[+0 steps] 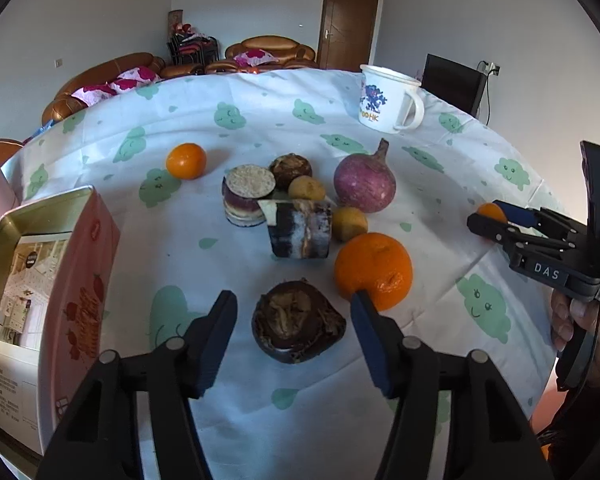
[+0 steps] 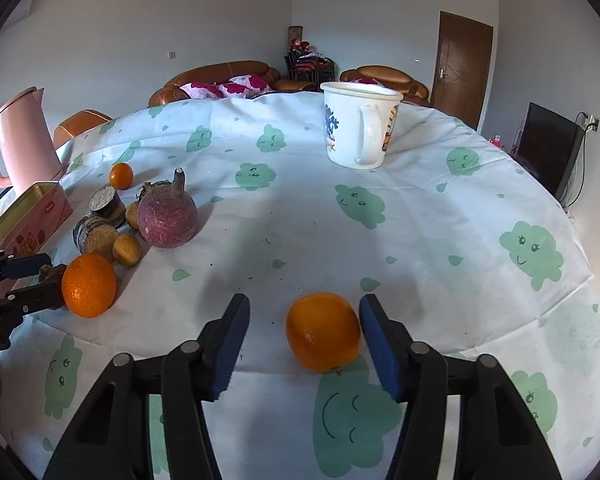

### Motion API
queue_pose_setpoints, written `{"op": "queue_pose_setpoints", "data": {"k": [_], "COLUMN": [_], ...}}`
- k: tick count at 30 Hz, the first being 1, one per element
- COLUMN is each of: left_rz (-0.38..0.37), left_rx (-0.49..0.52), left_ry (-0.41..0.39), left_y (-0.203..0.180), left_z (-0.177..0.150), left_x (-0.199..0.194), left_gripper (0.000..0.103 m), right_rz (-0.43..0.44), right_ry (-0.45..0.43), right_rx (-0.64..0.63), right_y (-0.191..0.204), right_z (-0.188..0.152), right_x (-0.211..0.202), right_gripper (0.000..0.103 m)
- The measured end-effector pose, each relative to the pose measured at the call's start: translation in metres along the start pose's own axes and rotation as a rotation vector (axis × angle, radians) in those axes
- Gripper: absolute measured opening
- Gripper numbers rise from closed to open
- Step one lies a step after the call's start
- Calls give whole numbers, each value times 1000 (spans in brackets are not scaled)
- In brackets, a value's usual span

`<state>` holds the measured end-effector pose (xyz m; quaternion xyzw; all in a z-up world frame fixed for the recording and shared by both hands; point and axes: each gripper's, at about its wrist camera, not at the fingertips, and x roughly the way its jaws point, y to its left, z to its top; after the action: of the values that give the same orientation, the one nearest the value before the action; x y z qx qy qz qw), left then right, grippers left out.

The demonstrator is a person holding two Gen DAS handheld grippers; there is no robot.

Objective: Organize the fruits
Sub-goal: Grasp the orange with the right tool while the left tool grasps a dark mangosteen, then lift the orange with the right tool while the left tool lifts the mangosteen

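Note:
A dark brown, rough fruit (image 1: 298, 320) lies on the cloth between the fingers of my left gripper (image 1: 294, 308), which is open with a small gap on each side. Just right of it sits a large orange (image 1: 374, 270). In the right wrist view another orange (image 2: 323, 332) lies between the fingers of my right gripper (image 2: 304, 312), close against the right pad and well clear of the left one, so this gripper is open. The left wrist view shows the right gripper (image 1: 486, 220) from the side, around that orange (image 1: 490, 212).
A pile holds a purple round root (image 1: 365, 184), cut cane pieces (image 1: 300, 228), small yellowish fruits (image 1: 350, 224) and a small orange (image 1: 186, 161). An open pink tin (image 1: 60, 280) stands at the left, a white mug (image 2: 358, 124) at the back, and a pink kettle (image 2: 20, 140) at the far left.

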<state>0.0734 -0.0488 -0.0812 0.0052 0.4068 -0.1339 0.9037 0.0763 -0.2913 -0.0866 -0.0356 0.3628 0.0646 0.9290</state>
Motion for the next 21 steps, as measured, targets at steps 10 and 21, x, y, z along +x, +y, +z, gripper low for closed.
{"op": "queue_pose_setpoints", "data": {"k": [10,21], "left_rz": [-62,-62], "left_rx": [-35,-47], "left_ry": [40,-24], "left_y": [6,8], "left_z": [-1,-1], "left_x": [8,-4], "left_gripper": [49,49], "right_rz": [46,61], "right_ry": [29,-36], "right_rx": [-22,-54], "right_y": [3,8], "right_z": [-1,-3], "right_x": [4,-7], "right_gripper": [39,39]}}
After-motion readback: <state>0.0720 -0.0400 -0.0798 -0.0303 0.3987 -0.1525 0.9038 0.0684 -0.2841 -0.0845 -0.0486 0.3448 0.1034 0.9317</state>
